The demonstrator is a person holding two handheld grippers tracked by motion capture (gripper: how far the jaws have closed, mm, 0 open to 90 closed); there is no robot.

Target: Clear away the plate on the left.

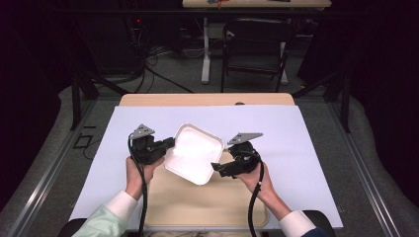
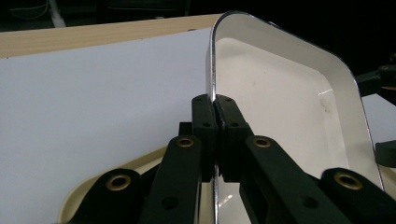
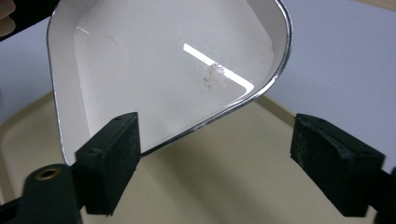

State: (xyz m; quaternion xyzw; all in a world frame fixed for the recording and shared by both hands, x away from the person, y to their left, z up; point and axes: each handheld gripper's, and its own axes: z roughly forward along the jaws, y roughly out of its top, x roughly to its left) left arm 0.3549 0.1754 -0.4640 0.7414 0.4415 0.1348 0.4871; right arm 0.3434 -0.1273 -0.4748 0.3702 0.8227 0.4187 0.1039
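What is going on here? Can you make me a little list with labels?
held thing: white square dish, lifted and tilted
left gripper: fingers shut on the dish's rim
right gripper: fingers open, near the dish's other side, not gripping it
inside the dish: a small smudge
underneath: beige tray on a white mat
behind the table: dark folding chair

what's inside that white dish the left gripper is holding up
The white dish held by the left gripper is nearly empty: just a small smudge of residue on its bottom. The near rim hides a sliver.
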